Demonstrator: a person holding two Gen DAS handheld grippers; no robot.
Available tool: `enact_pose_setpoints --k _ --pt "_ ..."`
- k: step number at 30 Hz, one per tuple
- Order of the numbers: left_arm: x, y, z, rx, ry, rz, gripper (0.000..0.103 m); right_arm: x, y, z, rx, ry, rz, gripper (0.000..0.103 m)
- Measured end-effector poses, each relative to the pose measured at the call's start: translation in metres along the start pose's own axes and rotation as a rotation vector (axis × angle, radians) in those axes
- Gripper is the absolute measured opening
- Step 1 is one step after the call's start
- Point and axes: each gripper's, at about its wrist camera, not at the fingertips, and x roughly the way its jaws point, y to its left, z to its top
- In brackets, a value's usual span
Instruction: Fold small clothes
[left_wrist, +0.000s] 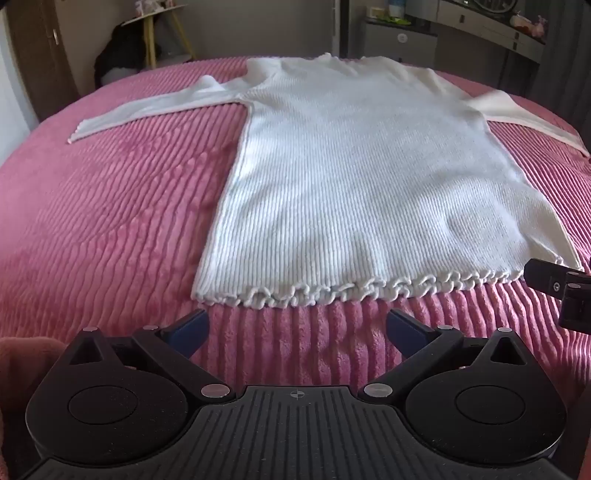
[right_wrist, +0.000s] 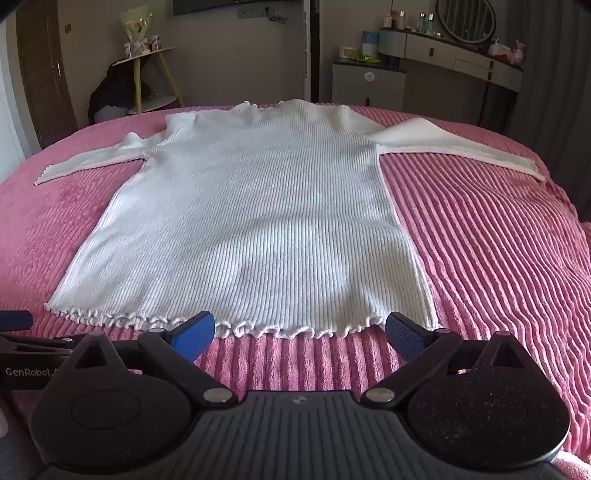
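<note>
- No fold is made yet: the white sweater (right_wrist: 255, 225) lies flat and face-down or face-up (I cannot tell which) on the pink bedspread (right_wrist: 498, 266), both sleeves spread out toward 9 and 3 o'clock.
- All the folding is left, by my judgement: sleeves in, then the body doubled over.
- Both claws hang just short of the frilled hem (left_wrist: 332, 291) at 6 o'clock. The left gripper (left_wrist: 297, 332) has its jaws spread wide with nothing between them; the right gripper (right_wrist: 299, 332) likewise, wide and empty.
- Nothing lies on the bedspread in the way of either sleeve.
- Beyond the bed at 12 o'clock stand a small round side table (right_wrist: 147, 59) and, toward 1 o'clock, a dressing table (right_wrist: 454, 55) with a mirror, well apart from the work.
</note>
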Motion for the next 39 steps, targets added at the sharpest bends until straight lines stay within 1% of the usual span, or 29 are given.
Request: enact_pose_setpoints --k 1,3,6,8,9,10,20,39 --pt "-0.0002 -0.0006 -0.0002 0.005 -0.003 0.003 0.103 0.0005 -0.0012 0.0001 0.009 0.003 0.016 0.099" --pt "-0.0005 -0.0018 -0.0004 0.016 -0.007 0.006 0.103 0.0012 -0.0013 -0.0001 0.006 0.001 0.018 0.099" --pt "0.002 0.0038 0.0004 0.002 0.001 -0.012 0.103 0.0011 -0.0021 -0.0003 0.0 -0.005 0.021 0.099" --pt "0.0005 0.0027 0.001 0.003 -0.004 -0.001 0.103 0.0007 -0.0032 -0.0005 -0.002 -0.009 0.022 0.099" --pt "0.0004 0.0023 0.0011 0.005 -0.004 0.0 0.103 0.0058 -0.0046 -0.0018 0.001 -0.002 0.012 0.099" --pt "0.0007 0.0028 0.0007 0.004 -0.003 -0.001 0.103 0.0027 -0.0009 0.0 0.001 -0.002 0.002 0.099" --pt "0.0009 0.0002 -0.002 -0.005 -0.002 -0.002 0.103 0.0022 -0.0006 0.0002 0.001 -0.001 0.002 0.099" --pt "0.0046 -0.0016 -0.0007 -0.001 0.028 -0.015 0.103 0.004 -0.0003 -0.0015 0.004 0.008 0.007 0.099"
